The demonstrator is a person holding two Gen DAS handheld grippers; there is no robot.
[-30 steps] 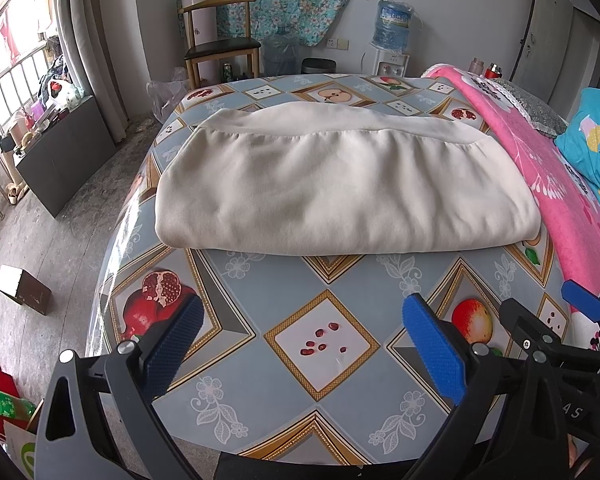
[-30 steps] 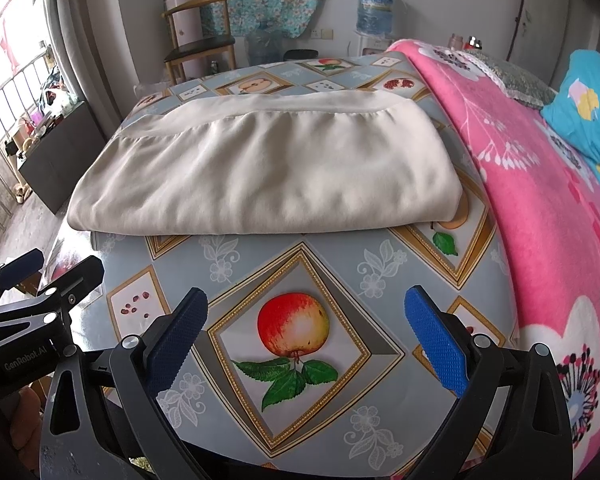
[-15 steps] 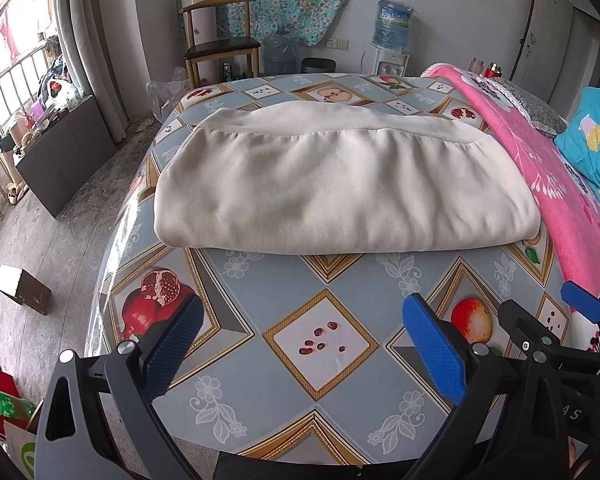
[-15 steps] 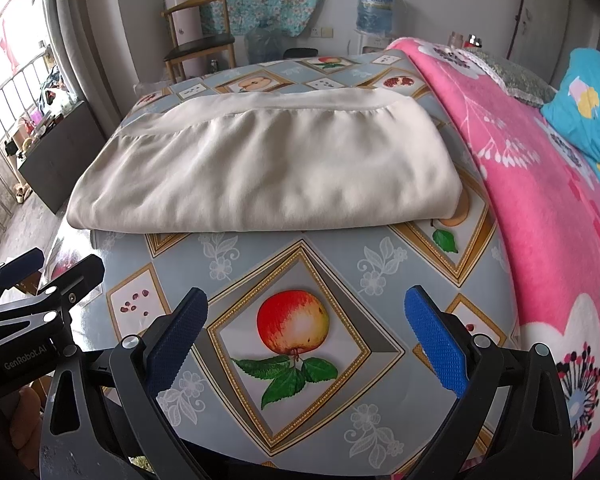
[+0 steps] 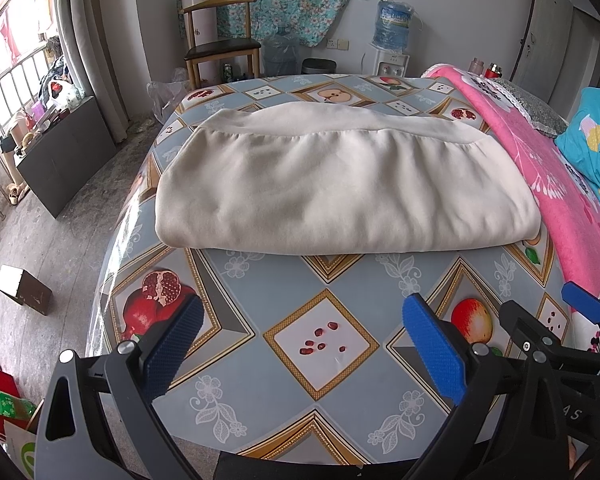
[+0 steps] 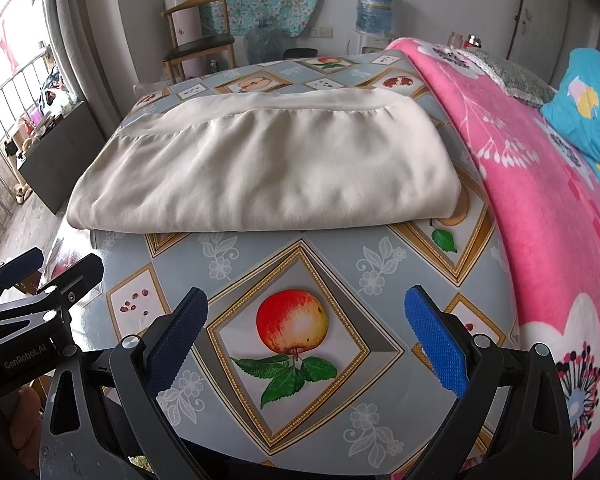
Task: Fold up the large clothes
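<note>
A cream garment (image 5: pixel 340 184) lies folded into a thick rectangle across the middle of the table (image 5: pixel 324 336), its hemmed edge at the far side. The right wrist view shows the same garment (image 6: pixel 268 168) beyond an apple print. My left gripper (image 5: pixel 304 320) hovers open over the near table edge, well short of the cloth, with nothing between its blue pads. My right gripper (image 6: pixel 306 312) is open too, just to the right of the left one, also short of the fold. Each gripper shows at the edge of the other's view.
A pink floral blanket (image 6: pixel 540 168) and a blue pillow (image 5: pixel 592 136) lie along the table's right side. A wooden chair (image 5: pixel 220 44), a water dispenser (image 5: pixel 392 36) and a dark cabinet (image 5: pixel 64 160) stand beyond and left. A small box (image 5: pixel 24 288) sits on the floor.
Almost nothing differs. Both grippers stay open and hold their place near the table edge; the folded garment has not moved.
</note>
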